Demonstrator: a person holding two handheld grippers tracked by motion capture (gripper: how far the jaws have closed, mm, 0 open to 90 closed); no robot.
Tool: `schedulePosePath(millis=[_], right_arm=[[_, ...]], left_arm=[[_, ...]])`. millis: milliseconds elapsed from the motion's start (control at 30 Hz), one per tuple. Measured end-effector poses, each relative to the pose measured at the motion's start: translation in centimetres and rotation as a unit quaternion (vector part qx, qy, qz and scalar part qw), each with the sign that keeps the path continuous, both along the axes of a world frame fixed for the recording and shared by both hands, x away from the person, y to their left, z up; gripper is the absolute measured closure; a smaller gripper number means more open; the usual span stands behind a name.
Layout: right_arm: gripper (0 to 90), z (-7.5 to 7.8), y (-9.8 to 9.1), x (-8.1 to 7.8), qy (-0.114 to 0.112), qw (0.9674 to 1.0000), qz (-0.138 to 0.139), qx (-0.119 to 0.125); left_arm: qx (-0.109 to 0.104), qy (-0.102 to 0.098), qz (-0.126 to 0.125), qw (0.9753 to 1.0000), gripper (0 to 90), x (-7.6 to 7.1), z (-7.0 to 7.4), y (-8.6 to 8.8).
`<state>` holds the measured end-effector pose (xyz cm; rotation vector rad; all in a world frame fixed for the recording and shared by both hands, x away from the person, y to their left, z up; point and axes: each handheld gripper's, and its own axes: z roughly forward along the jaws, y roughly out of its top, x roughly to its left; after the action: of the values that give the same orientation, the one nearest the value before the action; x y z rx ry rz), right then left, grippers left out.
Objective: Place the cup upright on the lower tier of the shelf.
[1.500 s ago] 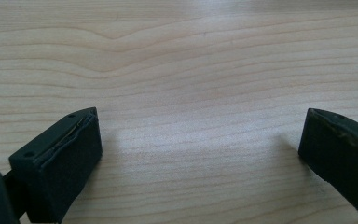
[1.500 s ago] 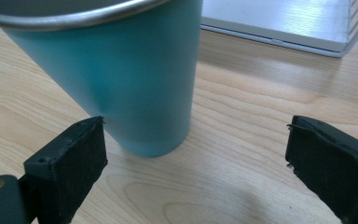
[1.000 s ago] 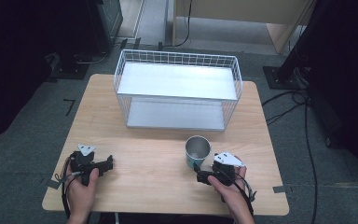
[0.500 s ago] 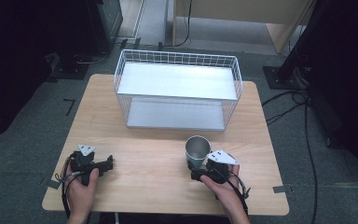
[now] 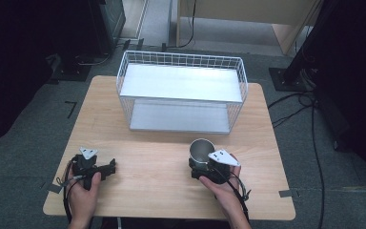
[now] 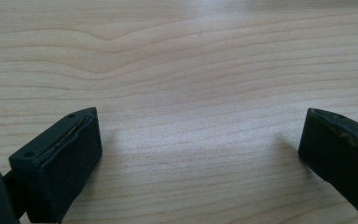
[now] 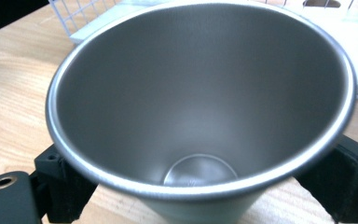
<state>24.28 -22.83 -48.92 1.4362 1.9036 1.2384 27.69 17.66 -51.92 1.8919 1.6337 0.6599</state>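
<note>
Steel cup (image 5: 202,150) stands on the wooden table (image 5: 162,176), before the wire basket (image 5: 181,90); since a second ago the right gripper (image 5: 201,167) has advanced to bracket it, jaws just reopening slightly. Left gripper (image 5: 106,167) rests idle. Left gripper view: jaws wide apart over bare wood. Right gripper view: jaws flank the cup (image 7: 200,116); firm contact cannot be told, so lifting seems premature.
</note>
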Motion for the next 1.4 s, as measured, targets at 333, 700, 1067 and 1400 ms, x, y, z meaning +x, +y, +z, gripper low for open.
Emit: schedulePosePath(millis=[333,700,1067,1400], right_arm=[[8.6,-0.1,0.4,0.5,-0.02,0.9997,-0.014,0.007],[13.5,0.1,0.6,0.6,-0.056,0.9979,-0.032,0.011],[13.6,1.4,0.4,0.4,-0.095,0.9948,-0.033,0.02],[13.7,3.1,0.6,0.7,-0.119,0.9921,-0.032,0.025]], left_arm=[[0.0,0.0,0.0,1.0,0.0,0.0,0.0,0.0],[0.0,0.0,0.0,1.0,0.0,0.0,0.0,0.0],[0.0,0.0,0.0,1.0,0.0,0.0,0.0,0.0],[0.0,0.0,0.0,1.0,0.0,0.0,0.0,0.0]])
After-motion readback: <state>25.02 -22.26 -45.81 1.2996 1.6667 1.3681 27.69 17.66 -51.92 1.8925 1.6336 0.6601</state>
